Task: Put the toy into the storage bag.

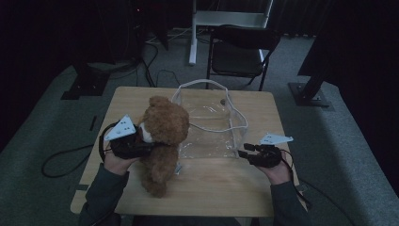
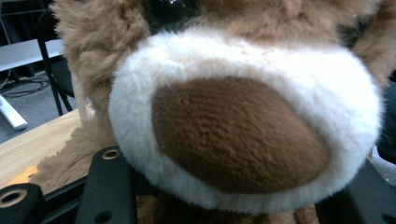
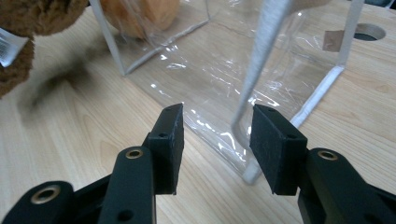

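Left gripper (image 1: 141,143) clamped on the brown teddy bear (image 1: 162,136), by the head as far as the high view tells; white muzzle and brown nose pressed right up against the camera in the left gripper view (image 2: 243,130), black jaws low at either side of it. Bear held partly upright at the left half of the wooden surface (image 1: 221,181), head near the left wall of the clear plastic bag (image 1: 211,122), legs hanging down toward the near edge, a small white tag (image 1: 179,168) at its side. Bag standing open just right of the bear, at the middle of the surface, white-trimmed edges and white handles, one handle arching over the far side, the other drooping across the opening. Right gripper (image 1: 244,151) released, jaws parted and bare, pointing at the bag's near right corner; in the right gripper view (image 3: 217,140) a white handle strap (image 3: 261,70) hanging down between the two pads without touching either, the bag's bottom corner just beyond. Black folding chair (image 1: 240,49) on the grey floor behind the surface
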`<control>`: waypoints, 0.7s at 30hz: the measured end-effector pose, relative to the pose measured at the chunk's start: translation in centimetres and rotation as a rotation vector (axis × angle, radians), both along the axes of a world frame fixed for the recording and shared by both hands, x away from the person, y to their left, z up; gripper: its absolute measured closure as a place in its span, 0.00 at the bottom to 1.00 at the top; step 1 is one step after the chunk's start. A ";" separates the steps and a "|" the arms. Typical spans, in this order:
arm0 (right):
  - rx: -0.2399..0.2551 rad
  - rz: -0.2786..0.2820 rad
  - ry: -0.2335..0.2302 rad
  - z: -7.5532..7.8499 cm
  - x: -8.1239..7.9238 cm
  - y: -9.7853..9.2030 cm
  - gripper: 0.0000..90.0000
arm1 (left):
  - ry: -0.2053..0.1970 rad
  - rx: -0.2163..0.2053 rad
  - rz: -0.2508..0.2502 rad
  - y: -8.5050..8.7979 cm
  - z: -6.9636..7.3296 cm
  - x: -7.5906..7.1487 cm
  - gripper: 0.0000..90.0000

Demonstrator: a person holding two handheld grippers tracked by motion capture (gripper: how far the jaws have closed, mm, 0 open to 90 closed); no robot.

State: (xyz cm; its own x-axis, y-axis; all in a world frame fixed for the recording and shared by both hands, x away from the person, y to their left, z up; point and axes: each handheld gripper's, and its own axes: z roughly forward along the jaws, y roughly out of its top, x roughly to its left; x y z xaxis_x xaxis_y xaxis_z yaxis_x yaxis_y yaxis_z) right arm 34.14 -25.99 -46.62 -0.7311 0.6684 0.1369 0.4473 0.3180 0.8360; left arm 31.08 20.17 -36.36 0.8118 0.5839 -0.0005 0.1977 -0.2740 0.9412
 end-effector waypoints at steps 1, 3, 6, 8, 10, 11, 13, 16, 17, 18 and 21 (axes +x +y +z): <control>-0.004 -0.002 0.000 -0.1 0.0 -0.1 0.60 | 0.000 0.001 0.002 0.1 0.1 0.0 0.49; -0.012 -0.010 -0.002 -0.3 0.1 -0.1 0.60 | -0.001 0.004 0.004 0.1 0.2 0.1 0.49; -0.025 -0.012 -0.015 -0.7 0.2 -0.2 0.60 | 0.000 0.011 0.004 0.1 0.3 0.2 0.49; -0.038 -0.011 -0.018 -1.2 0.3 -0.2 0.60 | -0.002 0.015 0.005 0.2 0.4 0.3 0.49; -0.057 -0.013 -0.024 -1.6 0.4 -0.1 0.59 | -0.001 0.012 0.004 0.2 0.5 0.4 0.49; -0.064 -0.014 -0.028 -1.7 0.5 -0.1 0.58 | 0.000 0.012 0.005 0.3 0.5 0.4 0.49; -0.069 -0.015 -0.040 -2.0 0.5 0.0 0.58 | 0.004 0.016 0.003 0.3 0.5 0.7 0.49; -0.065 -0.015 -0.057 -2.4 0.7 0.0 0.58 | 0.010 0.023 0.008 0.3 0.4 0.9 0.49; -0.069 -0.018 -0.057 -2.5 0.7 0.0 0.58 | 0.011 0.024 0.009 0.4 0.4 1.0 0.49; -0.072 -0.022 -0.058 -2.6 0.8 0.0 0.57 | 0.011 0.025 0.009 0.4 0.4 1.1 0.49; -0.074 -0.031 -0.062 -3.0 0.9 0.0 0.57 | 0.014 0.027 0.012 0.6 0.6 1.2 0.49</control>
